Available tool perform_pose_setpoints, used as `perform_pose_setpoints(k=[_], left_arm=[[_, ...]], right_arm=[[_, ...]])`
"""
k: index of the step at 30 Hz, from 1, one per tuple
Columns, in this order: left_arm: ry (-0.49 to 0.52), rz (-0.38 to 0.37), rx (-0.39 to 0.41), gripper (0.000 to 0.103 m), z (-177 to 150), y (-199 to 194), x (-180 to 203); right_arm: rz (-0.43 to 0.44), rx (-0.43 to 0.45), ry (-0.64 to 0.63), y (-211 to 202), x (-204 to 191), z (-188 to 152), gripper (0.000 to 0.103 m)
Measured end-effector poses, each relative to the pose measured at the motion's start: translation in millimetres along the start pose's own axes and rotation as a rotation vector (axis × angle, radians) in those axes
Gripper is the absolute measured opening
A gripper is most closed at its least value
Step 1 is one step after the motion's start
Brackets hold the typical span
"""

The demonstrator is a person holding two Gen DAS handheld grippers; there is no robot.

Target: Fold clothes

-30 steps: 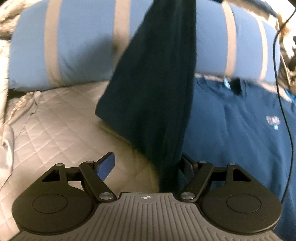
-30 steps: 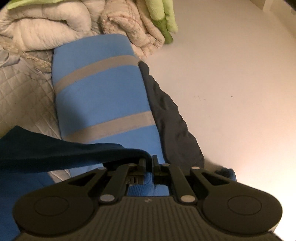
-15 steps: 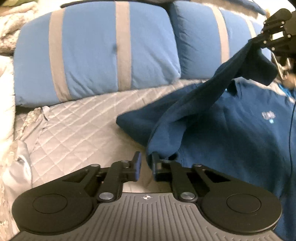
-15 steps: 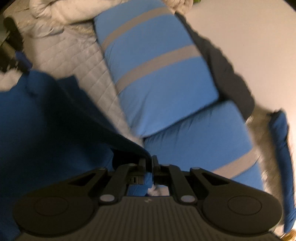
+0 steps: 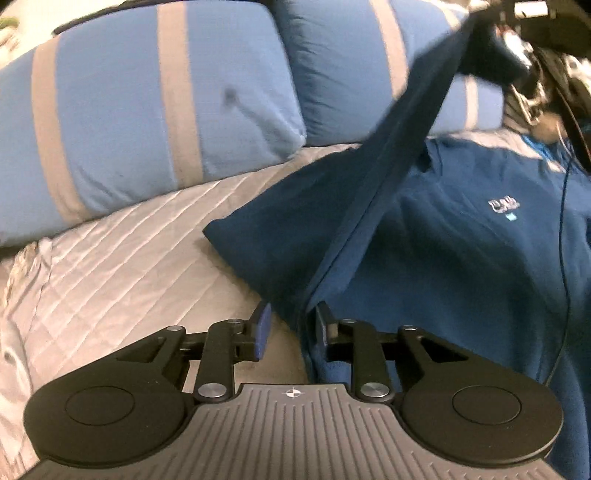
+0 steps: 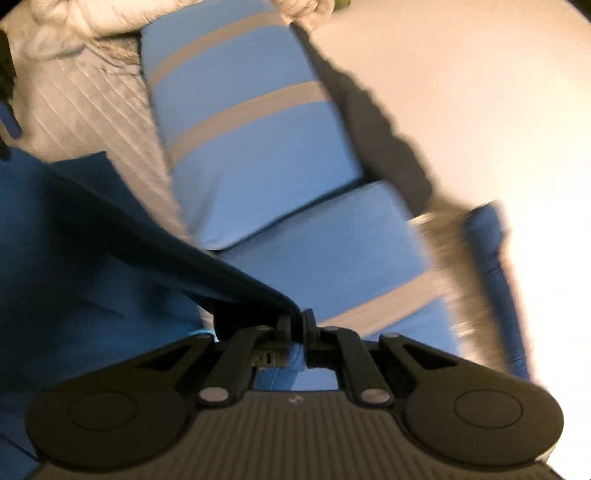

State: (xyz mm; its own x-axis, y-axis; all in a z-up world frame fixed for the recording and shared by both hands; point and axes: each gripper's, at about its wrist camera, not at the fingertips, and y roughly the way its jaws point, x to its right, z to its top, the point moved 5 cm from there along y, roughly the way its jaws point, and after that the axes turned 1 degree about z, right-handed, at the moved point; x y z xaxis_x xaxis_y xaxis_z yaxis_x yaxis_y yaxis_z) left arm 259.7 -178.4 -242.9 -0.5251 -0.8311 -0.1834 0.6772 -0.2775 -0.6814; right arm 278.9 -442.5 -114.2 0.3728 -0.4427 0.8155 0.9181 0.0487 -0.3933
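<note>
A navy blue shirt [image 5: 461,258] with a small pale chest logo [image 5: 502,206] lies spread on the bed. One edge of it is lifted into a taut band [image 5: 399,147] running up to the top right. There my right gripper [image 5: 517,14] pinches it. In the right wrist view, my right gripper [image 6: 297,319] is shut on that dark fabric [image 6: 184,251]. My left gripper [image 5: 292,314] sits at the band's lower end. Its jaws are opening; the fold runs between them, close to the right finger [image 5: 322,317], and is not pressed.
Two blue pillows with grey stripes [image 5: 147,110] [image 5: 351,55] line the back of the quilted grey bedspread [image 5: 110,277]. A thin black cable [image 5: 565,258] hangs over the shirt at right. A dark cloth [image 6: 380,129] lies behind the pillows against a pale wall [image 6: 461,92].
My right gripper has carried the shirt's edge from in front of the left camera over to the upper right. The left jaws went from wide to nearly shut on the fabric, then parted again.
</note>
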Motion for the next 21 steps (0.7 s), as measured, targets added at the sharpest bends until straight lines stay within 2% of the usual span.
perform_pose_setpoints(k=[2,4,7,8,9,10,12,13,14,16,18,21], left_arm=[[0.077,0.052,-0.002,0.025,-1,-3,7],[0.103,0.087,-0.026,0.024,-8,-2,5],[0.126,0.131,-0.066,0.025,-18,0,1],[0.118,0.13,-0.075,0.026,-21,0,-1],[0.104,0.123,-0.083,0.027,-23,0,-4],[0.1,0.121,-0.09,0.027,-25,-2,-5],[0.104,0.113,-0.091,0.027,-28,-8,-4],[0.105,0.108,-0.091,0.027,-29,-12,-4],[0.102,0.111,-0.088,0.027,-30,-16,-4],[0.092,0.124,-0.081,0.027,-30,-24,-5],[0.065,0.129,-0.062,0.028,-30,-33,-10],[-0.013,0.113,-0.026,0.038,-28,-49,-20]], right_arm=[[-0.057,0.012,-0.078,-17,1,-10,0.005],[-0.019,-0.017,-0.133,-32,-21,-33,0.005],[0.2,-0.093,-0.174,-46,-86,-76,0.005],[0.265,-0.108,-0.178,-49,-105,-86,0.01],[0.33,-0.123,-0.18,-53,-124,-96,0.024],[0.394,-0.137,-0.183,-57,-143,-105,0.027],[0.495,-0.123,-0.111,-66,-157,-112,0.033],[0.524,-0.11,-0.069,-70,-155,-113,0.045],[0.542,-0.098,-0.03,-73,-150,-115,0.065],[0.564,-0.072,0.055,-78,-132,-122,0.084],[0.59,-0.076,0.131,-80,-114,-135,0.085],[0.595,-0.104,0.237,-78,-95,-160,0.085]])
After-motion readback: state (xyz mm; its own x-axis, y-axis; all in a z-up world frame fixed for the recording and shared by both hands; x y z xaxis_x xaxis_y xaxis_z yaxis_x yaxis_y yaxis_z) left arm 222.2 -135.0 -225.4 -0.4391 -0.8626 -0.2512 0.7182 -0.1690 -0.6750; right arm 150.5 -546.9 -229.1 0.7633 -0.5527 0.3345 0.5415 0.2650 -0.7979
